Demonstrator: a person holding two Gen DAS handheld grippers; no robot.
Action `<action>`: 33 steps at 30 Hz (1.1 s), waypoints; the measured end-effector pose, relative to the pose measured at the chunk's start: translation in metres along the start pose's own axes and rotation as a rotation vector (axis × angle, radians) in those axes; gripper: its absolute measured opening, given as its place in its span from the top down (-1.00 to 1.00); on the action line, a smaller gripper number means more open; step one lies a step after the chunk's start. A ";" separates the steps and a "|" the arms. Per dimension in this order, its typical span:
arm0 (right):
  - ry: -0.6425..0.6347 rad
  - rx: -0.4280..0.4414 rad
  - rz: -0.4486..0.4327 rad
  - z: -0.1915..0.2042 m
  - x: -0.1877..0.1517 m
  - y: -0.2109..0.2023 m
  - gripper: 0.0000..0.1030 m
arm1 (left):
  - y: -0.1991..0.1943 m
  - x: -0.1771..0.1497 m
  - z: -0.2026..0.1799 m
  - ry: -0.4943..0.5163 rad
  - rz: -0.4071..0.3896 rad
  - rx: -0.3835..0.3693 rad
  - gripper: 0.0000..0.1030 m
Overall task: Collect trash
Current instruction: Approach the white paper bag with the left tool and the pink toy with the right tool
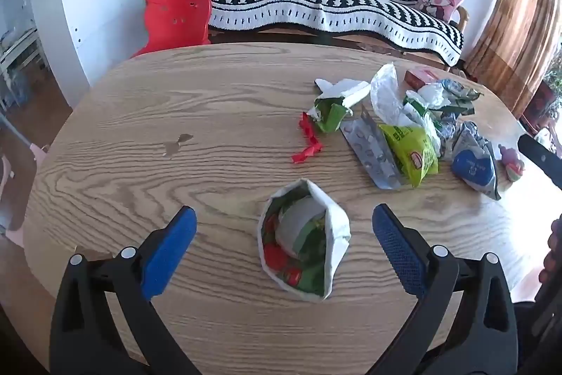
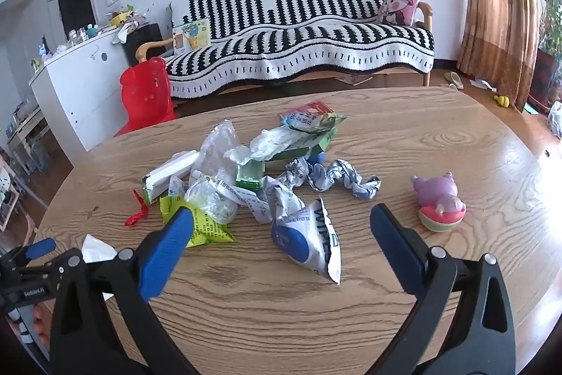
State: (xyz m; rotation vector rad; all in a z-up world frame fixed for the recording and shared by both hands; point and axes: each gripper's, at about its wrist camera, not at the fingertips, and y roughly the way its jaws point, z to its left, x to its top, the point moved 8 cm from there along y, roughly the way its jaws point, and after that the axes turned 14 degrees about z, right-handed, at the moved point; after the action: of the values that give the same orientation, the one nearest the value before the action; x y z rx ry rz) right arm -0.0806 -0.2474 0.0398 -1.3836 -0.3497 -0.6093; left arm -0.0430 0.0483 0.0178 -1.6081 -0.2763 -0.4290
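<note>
A small open white bag (image 1: 304,239) with red and green wrappers inside stands on the round wooden table (image 1: 175,115). My left gripper (image 1: 284,224) is open, its blue fingers on either side of the bag, not touching it. A pile of trash (image 2: 253,164) lies mid-table: a yellow-green packet (image 2: 207,227), crumpled paper (image 2: 337,178), a red ribbon (image 2: 138,213) and a blue-and-white wrapper (image 2: 309,241). My right gripper (image 2: 281,224) is open and empty, just in front of the blue-and-white wrapper. The pile also shows in the left wrist view (image 1: 404,125).
A pink and purple toy (image 2: 440,201) lies on the table right of the pile. Behind the table stand a red plastic chair (image 2: 147,94), a striped sofa (image 2: 298,34) and a white cabinet (image 2: 77,76). A blister pack (image 1: 372,153) lies in the pile.
</note>
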 end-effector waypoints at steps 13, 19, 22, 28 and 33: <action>0.057 -0.019 0.013 -0.036 0.000 -0.001 -0.89 | 0.011 -0.014 0.015 0.024 0.032 0.011 -0.89; 0.070 -0.013 0.014 -0.034 0.001 0.000 -0.89 | 0.016 -0.015 0.015 0.019 0.038 -0.002 -0.89; 0.060 -0.019 0.016 -0.034 0.001 0.000 -0.89 | 0.016 -0.014 0.011 0.020 0.041 -0.029 -0.89; 0.058 -0.017 0.014 -0.034 0.001 0.000 -0.89 | 0.018 -0.015 -0.001 0.059 0.052 -0.037 -0.89; 0.056 -0.015 0.005 -0.034 0.002 -0.001 -0.89 | 0.020 -0.017 -0.003 0.065 0.059 -0.039 -0.89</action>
State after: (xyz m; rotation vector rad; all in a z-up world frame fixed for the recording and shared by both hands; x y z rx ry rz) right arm -0.0839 -0.2814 0.0356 -1.3791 -0.2974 -0.6465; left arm -0.0496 0.0448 -0.0073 -1.6330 -0.1715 -0.4431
